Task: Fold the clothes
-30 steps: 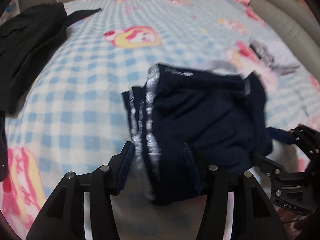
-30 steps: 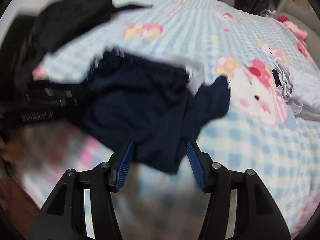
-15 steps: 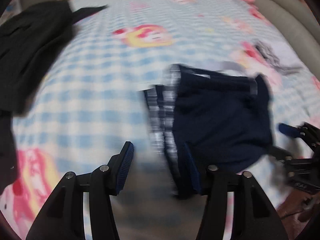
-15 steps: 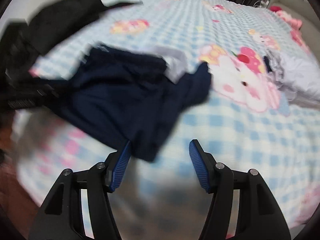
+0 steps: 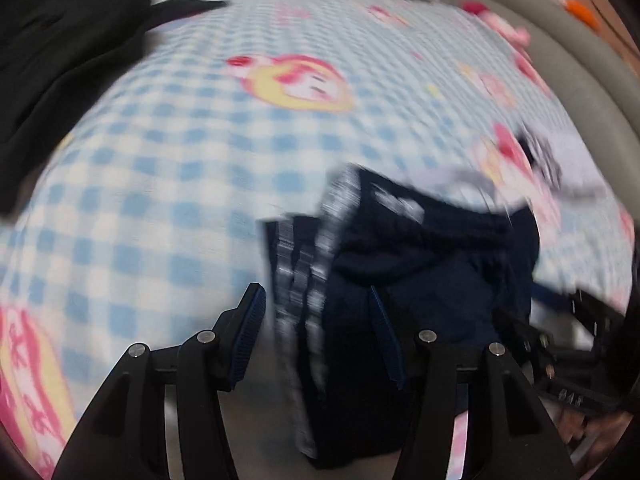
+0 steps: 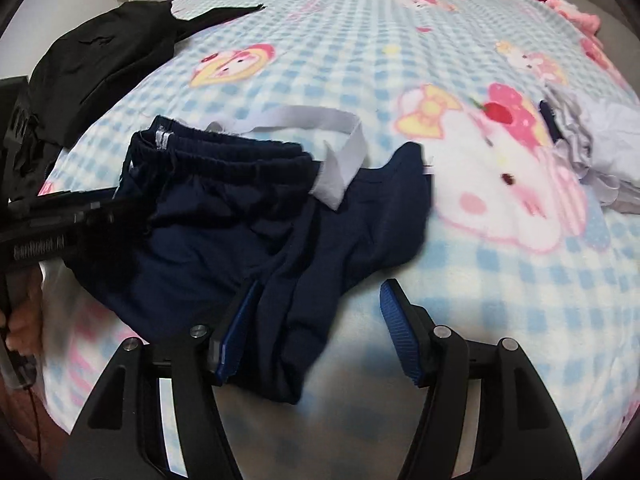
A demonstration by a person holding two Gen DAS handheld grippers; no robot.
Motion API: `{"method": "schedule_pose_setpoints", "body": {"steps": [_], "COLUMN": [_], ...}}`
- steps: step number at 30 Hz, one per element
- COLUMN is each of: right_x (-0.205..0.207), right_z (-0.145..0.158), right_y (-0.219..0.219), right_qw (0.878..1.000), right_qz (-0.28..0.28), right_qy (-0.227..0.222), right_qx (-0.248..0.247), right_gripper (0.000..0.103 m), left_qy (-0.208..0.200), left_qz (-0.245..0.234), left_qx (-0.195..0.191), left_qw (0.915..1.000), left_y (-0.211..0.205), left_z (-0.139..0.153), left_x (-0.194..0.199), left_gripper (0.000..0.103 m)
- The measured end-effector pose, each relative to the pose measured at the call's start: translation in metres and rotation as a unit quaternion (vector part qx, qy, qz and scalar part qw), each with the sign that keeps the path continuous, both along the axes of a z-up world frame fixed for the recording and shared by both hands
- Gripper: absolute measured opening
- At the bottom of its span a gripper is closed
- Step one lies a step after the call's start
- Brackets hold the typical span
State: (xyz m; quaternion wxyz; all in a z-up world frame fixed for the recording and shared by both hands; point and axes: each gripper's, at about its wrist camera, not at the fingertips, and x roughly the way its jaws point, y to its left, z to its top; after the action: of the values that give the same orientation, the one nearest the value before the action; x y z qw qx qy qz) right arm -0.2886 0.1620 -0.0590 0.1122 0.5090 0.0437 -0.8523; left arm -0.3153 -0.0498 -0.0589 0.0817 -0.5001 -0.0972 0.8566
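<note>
Navy shorts (image 6: pixel 224 216) lie bunched on the checked blanket (image 6: pixel 360 40), waistband running crosswise at their far edge. My right gripper (image 6: pixel 316 328) is opening over their near hem; my left gripper (image 5: pixel 316 340) gapes, striped side between unpressed.

shorts (image 6: pixel 224 216) lie on the blanket (image 6: pixel 360 52), a garment (image 6: pixel 100 64) seemingly behind-left.

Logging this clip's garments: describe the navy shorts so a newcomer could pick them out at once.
On the blue-checked cartoon blanket, look at the near edge, just ahead of both tongs. The navy shorts lie there crumpled, apart from the black garment far left and the pale grey clothes at right; only they have a gathered waistband.
</note>
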Motion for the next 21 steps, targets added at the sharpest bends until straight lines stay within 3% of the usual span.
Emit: {"method": "schedule_pose_setpoints", "body": {"steps": [2,6,10,13,21], "right_x": [0.001,0.004,0.002,-0.005,-0.009], "right_z": [0.004,0.014,0.021,0.020,0.007], "right_y": [0.004,0.005,0.007,0.007,0.006], "right_qw": [1.000,1.000,0.999,0.999,1.000], "right_qz": [-0.006,-0.013,-0.015,-0.020,-0.012], "right_qy": [0.004,0.020,0.032,0.019,-0.005], "right_qx": [-0.002,-0.012,-0.010,-0.023,0.000], "right_gripper": [0.063,0.064,0.064,0.064,0.064], "left_qy": [0.029,0.072,0.064,0.060,0.037], "left_qz": [0.010,-0.055,-0.116,-0.116,-0.052], "left_qx": [-0.005,-0.005,-0.043,-0.090,-0.004], "left_qw": [0.9995,0.9959,0.9903,0.9874,0.9979], "left_y": [-0.006,0.018,0.060,0.076,0.044], "left_z": [0.013,0.031,0.023,0.012,0.009], "left_x": [0.002,0.012,0.014,0.014,-0.014], "left_gripper": [0.056,0.056,0.056,0.056,0.056]}}
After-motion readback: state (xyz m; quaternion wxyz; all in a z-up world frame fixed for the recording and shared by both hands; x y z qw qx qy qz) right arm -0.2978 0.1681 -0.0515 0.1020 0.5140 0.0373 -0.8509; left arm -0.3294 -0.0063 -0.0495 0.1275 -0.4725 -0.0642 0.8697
